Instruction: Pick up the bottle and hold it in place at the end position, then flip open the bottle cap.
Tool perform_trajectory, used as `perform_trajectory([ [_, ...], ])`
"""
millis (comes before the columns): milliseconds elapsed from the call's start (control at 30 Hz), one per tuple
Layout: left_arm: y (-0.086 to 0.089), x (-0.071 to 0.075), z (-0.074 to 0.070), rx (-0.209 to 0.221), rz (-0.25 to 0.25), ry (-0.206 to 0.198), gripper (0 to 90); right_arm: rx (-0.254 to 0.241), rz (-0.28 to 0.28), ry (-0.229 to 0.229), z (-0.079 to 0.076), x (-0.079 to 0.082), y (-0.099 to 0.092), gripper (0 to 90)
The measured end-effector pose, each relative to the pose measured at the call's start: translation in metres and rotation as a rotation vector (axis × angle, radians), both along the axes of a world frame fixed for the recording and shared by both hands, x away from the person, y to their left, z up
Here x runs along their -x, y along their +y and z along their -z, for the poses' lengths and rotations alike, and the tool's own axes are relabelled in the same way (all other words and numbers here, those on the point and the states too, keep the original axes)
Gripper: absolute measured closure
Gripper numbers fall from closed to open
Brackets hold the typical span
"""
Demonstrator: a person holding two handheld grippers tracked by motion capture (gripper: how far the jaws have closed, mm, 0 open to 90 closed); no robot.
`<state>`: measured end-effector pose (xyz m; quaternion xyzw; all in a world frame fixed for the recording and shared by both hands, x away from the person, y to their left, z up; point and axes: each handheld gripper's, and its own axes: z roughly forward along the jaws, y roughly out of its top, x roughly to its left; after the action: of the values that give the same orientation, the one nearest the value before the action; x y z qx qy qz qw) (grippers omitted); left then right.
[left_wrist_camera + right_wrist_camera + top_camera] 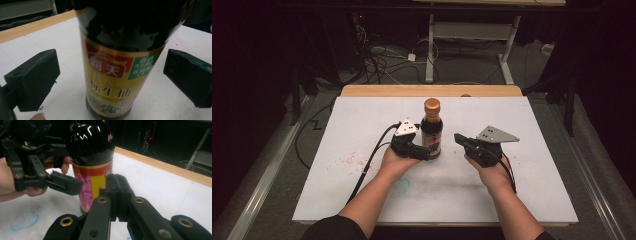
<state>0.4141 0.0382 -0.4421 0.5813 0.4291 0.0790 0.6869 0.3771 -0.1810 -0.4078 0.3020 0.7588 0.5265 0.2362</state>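
A dark sauce bottle with a copper cap and a red and yellow label stands upright at the middle of the white board. My left gripper reaches in from the left, open, with one jaw on each side of the bottle's lower body. In the left gripper view the bottle stands between the two pads of that gripper, with a gap on either side. My right gripper is shut, a short way to the right of the bottle, pointing at it. In the right gripper view its closed tips sit just in front of the label.
The white board lies on a wooden table whose far edge shows behind the bottle. Red speckles and a faint blue ring mark the board. Cables and desk legs stand on the floor beyond.
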Motion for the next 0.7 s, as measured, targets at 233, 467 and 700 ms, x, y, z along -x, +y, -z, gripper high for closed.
perform_trajectory([
  [233,-0.0041,-0.0042,0.0032,0.0,0.0,-0.007,14.6,-0.006,-0.002,0.001,-0.0033,0.0003,0.0004,90.0],
  [467,-0.0032,-0.0019,0.0051,-0.001,0.028,-0.025,27.4,-0.006,-0.014,0.008,-0.0031,0.0009,0.0038,90.0],
  [700,0.0035,-0.0014,0.0075,-0.078,0.075,-0.048,28.2,-0.012,-0.039,0.009,-0.0075,0.0001,0.006,90.0],
])
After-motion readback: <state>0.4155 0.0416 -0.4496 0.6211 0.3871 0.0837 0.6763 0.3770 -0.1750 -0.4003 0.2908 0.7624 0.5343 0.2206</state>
